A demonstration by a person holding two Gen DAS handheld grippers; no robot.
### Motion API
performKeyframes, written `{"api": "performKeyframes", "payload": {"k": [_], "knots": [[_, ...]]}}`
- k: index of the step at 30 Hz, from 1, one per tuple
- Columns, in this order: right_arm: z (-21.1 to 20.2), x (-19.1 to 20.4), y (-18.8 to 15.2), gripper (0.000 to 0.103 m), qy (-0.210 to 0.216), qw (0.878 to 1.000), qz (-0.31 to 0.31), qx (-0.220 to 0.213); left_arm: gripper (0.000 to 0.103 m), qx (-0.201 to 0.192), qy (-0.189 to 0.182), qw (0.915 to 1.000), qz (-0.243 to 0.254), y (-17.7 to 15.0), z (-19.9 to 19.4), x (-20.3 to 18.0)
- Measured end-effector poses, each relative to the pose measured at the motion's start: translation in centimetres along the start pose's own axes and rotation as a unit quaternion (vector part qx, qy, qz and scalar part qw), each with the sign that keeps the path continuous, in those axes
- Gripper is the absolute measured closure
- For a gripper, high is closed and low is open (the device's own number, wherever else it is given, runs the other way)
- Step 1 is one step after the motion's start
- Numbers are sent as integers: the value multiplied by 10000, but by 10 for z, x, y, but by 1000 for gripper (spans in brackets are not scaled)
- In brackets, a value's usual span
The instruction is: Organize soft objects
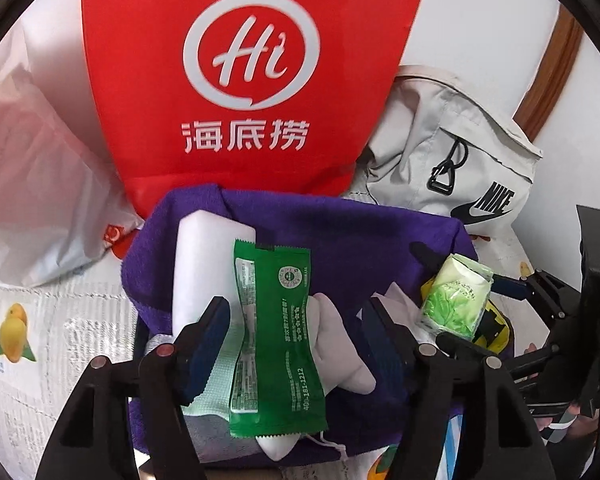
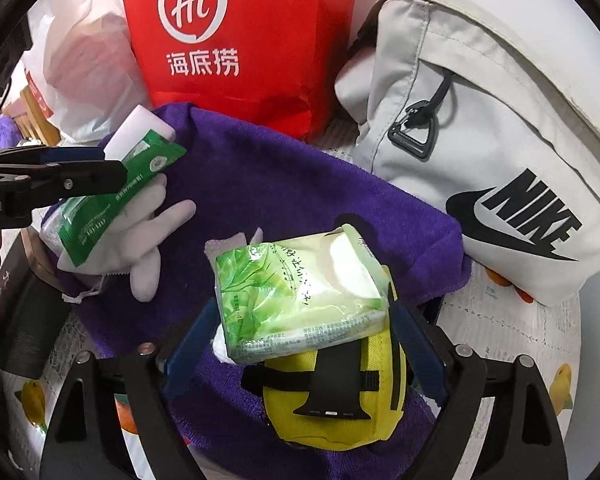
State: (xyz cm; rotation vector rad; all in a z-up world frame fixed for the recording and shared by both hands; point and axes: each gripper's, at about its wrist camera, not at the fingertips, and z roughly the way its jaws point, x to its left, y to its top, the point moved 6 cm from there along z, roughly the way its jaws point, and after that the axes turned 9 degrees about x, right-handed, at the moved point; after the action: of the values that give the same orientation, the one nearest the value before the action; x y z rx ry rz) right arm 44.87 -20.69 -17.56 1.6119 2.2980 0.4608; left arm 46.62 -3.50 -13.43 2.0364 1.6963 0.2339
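At the far left a translucent white plastic bag (image 1: 40,184) slumps on my desk (image 1: 60,320), whose cover is printed with fruit. Beside it stands the red bag (image 1: 244,80) with the white "Hi" logo, upright behind the purple towel (image 1: 340,240).

My left tool (image 1: 296,336) hangs over the left part of that towel. Its fingers stand wide apart, and between them lie a white block (image 1: 204,248), a green sachet (image 1: 276,340) lying lengthwise over it, and a pale plush toy (image 1: 336,344) underneath. The left finger's pad touches the sachet's edge and the white block; the right finger is clear of everything, so nothing is clamped.

Further right, my right tool (image 2: 300,320) has a green-leaf tissue pack (image 2: 300,296) between its blue pads, closed on its sides and holding it lifted over the towel. Directly below the pack, resting on the towel, is a yellow pouch (image 2: 340,408) with black straps. From the left wrist view, the pack sits tilted between the right tool's fingers, near the towel's right edge.

At the far right a light grey Nike bag (image 2: 480,152) lies on the desk, touching the towel's corner.
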Motion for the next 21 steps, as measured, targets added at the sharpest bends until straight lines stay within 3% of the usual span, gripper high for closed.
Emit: {"api": "performKeyframes", "payload": {"k": [11, 17, 21], "knots": [[-51, -8, -6, 15, 77, 9989, 316, -327, 25, -61, 479, 9987, 151, -11, -36, -4], [-89, 10, -24, 15, 71, 9982, 326, -499, 11, -157, 792, 9965, 228, -32, -72, -11], [-118, 31, -42, 15, -3, 9966, 357, -741, 6, -194, 733, 9970, 166, -57, -98, -18]]}}
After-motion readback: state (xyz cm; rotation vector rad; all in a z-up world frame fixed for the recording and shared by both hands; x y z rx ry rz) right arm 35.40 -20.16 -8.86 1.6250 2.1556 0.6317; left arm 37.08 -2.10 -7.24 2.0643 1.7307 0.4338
